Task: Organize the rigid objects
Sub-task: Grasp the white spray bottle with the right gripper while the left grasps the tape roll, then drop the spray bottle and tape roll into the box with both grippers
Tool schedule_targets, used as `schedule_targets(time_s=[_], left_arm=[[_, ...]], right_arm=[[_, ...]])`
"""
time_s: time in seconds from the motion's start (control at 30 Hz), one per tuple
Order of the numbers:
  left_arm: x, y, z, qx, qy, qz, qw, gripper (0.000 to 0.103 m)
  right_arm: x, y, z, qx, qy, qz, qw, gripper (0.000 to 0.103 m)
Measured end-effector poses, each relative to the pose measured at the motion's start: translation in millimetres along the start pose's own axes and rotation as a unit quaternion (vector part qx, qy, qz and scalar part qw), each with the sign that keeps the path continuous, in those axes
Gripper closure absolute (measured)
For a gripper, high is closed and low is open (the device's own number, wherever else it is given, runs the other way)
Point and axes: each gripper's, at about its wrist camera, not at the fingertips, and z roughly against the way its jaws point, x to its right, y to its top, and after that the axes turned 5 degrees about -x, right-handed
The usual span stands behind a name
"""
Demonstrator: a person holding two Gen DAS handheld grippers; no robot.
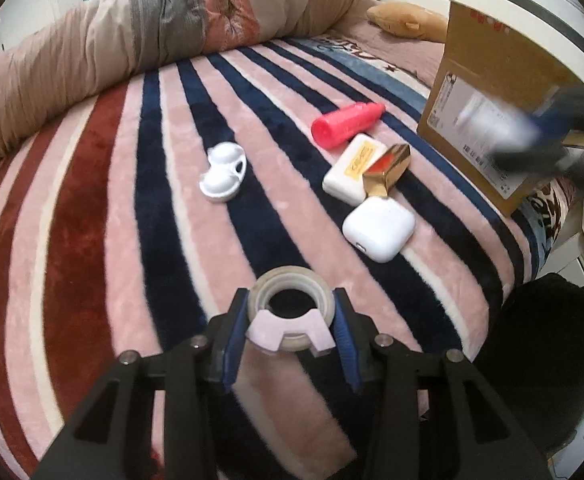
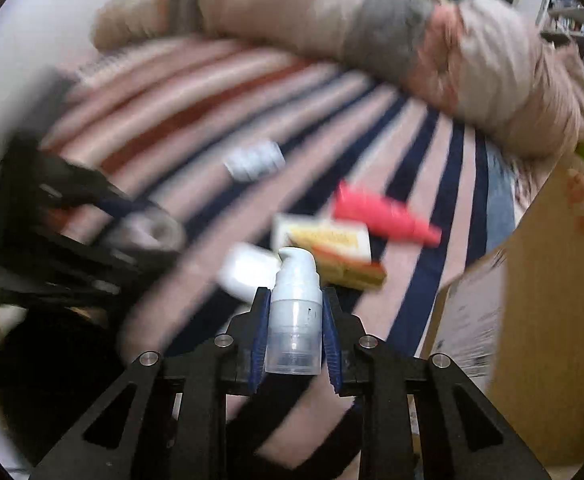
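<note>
My left gripper (image 1: 292, 300) is shut on a translucent tape roll (image 1: 265, 284) with a pale pink clip, above the striped blanket (image 1: 91, 240). My right gripper (image 2: 296, 300) is shut on a small white pump bottle (image 2: 294, 320), nozzle pointing away, held above the bed. On the blanket lie a pink bottle (image 1: 346, 124), a white box with a yellow label (image 1: 354, 168), a gold and red piece (image 1: 388, 168), a white earbud case (image 1: 378, 230) and a white plastic holder (image 1: 223, 172). The right wrist view is blurred.
An open cardboard box (image 1: 492, 80) stands on the bed's right side, close to my right gripper (image 1: 552, 128), which shows there as a blur. A rolled quilt (image 1: 131, 32) lies along the far edge. A dark round object (image 1: 544, 340) sits off the bed at lower right.
</note>
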Motion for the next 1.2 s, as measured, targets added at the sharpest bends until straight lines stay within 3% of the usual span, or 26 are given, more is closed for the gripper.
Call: schedule_targets(time_s=[0.13,0.2,0.27,0.37,0.53,0.67,0.8,0.9,0.97,1.03,1.1,1.17,1.2], left_arm=[[1,5,13,0.007,0.003,-0.004,1.0,0.066],[2,8,17,0.008,0.003,-0.005,0.9999,0.066],[3,10,19,0.009,0.004,-0.005,0.9999,0.066],[5,16,24,0.015,-0.003,0.001,0.9999,0.066],[31,45,60,0.045,-0.009,-0.028,0.9986,0.066],[82,92,108,0.093,-0.027,-0.092,0.9911,0.066],[146,149,131,0.112,-0.077,-0.155,0.9785,0.066],[188,182,119,0.093,-0.095,-0.19,0.9727,0.066],[212,200,96,0.055,-0.116,-0.204,0.9705,0.066],[229,211,71,0.016,-0.114,-0.218,0.9692,0.066],[237,215,55,-0.006,-0.088,-0.224,0.9705,0.057],[235,214,51,-0.005,-0.075,-0.22,0.9726,0.027],[232,213,55,0.006,-0.072,-0.216,0.9736,0.024]], right_arm=[[19,14,98,0.104,0.001,-0.012,0.995,0.082],[44,14,135,0.128,-0.026,-0.036,0.991,0.082],[74,6,150,0.12,-0.064,-0.069,0.988,0.082],[116,-11,136,0.072,-0.108,-0.12,0.984,0.082],[155,-42,94,0.008,-0.126,-0.172,0.977,0.079],[160,-53,95,0.023,-0.115,-0.181,0.977,0.063],[175,-69,107,0.052,-0.095,-0.188,0.976,0.057],[181,-79,110,0.063,-0.087,-0.192,0.975,0.056],[182,-86,112,0.067,-0.087,-0.192,0.975,0.056],[185,-90,112,0.067,-0.085,-0.193,0.975,0.056],[186,-93,113,0.065,-0.088,-0.194,0.975,0.055],[187,-96,114,0.063,-0.092,-0.194,0.975,0.043],[186,-96,115,0.064,-0.093,-0.194,0.974,0.04]])
